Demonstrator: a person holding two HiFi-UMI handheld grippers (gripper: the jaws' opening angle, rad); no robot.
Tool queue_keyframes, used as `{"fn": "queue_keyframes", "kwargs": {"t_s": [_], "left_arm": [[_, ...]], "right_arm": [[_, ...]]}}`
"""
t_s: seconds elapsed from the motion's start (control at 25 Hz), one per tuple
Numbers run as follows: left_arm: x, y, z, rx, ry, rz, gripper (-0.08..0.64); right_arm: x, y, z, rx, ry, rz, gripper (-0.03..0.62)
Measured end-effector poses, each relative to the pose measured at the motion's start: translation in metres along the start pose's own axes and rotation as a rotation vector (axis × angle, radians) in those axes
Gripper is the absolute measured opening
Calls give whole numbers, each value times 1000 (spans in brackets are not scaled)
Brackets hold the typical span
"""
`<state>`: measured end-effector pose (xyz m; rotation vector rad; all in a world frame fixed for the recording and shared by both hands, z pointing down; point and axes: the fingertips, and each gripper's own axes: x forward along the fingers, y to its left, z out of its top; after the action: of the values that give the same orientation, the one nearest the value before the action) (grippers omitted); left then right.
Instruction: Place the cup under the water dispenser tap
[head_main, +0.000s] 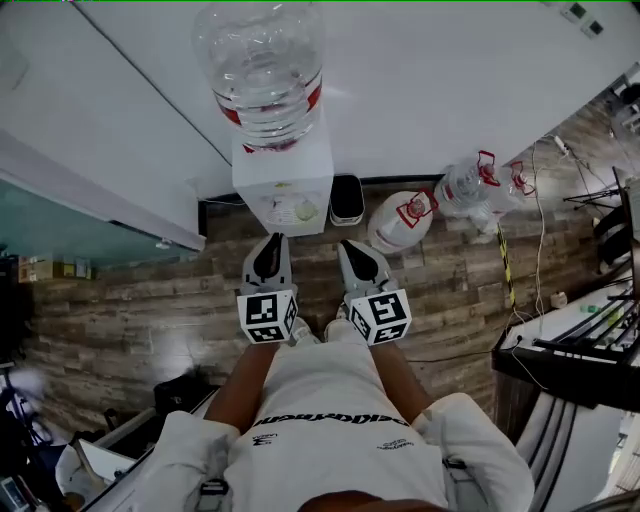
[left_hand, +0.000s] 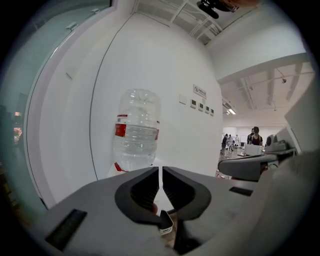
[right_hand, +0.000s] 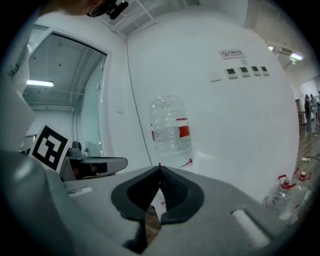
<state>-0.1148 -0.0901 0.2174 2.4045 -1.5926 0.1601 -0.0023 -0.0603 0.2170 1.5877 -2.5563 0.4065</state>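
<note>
Seen from the head camera, a white box-shaped water dispenser (head_main: 285, 165) stands against a white wall (head_main: 450, 80) on a wood-plank floor (head_main: 150, 290). A small pale round cup (head_main: 305, 211) sits in its front recess, though the tap above it cannot be made out. Neither gripper view shows the cup, because the grey gripper bodies hide everything below the large clear plastic bottle (head_main: 262, 70) with a red label. That bottle stands upside down on the dispenser and holds clear water.

The left tongs (left_hand: 160, 171) are almost together with only a thin slit between them, and they are empty. The right tongs (right_hand: 159, 167) meet at the tips and are also empty. Both point at the dispenser, well apart from the cup.

Just right of the dispenser stands a small black bin (head_main: 347, 199). Beyond it are a white round jug (head_main: 400, 222) and clear jugs with red handles (head_main: 478, 182).
</note>
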Motion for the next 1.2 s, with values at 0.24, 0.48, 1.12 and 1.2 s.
{"fn": "queue_keyframes", "kwargs": {"t_s": [0.24, 0.48, 1.12, 1.2], "left_arm": [[-19, -14, 17, 12, -19, -24, -2], [-24, -24, 22, 19, -32, -28, -2], [-23, -32, 33, 32, -75, -30, -2], [-23, -32, 32, 33, -70, -29, -2]], "right_arm": [[-1, 16, 19, -20, -19, 52, -2], [4, 24, 31, -19, -30, 100, -2], [6, 21, 38, -45, -41, 126, -2], [5, 20, 38, -47, -42, 125, -2]]}}
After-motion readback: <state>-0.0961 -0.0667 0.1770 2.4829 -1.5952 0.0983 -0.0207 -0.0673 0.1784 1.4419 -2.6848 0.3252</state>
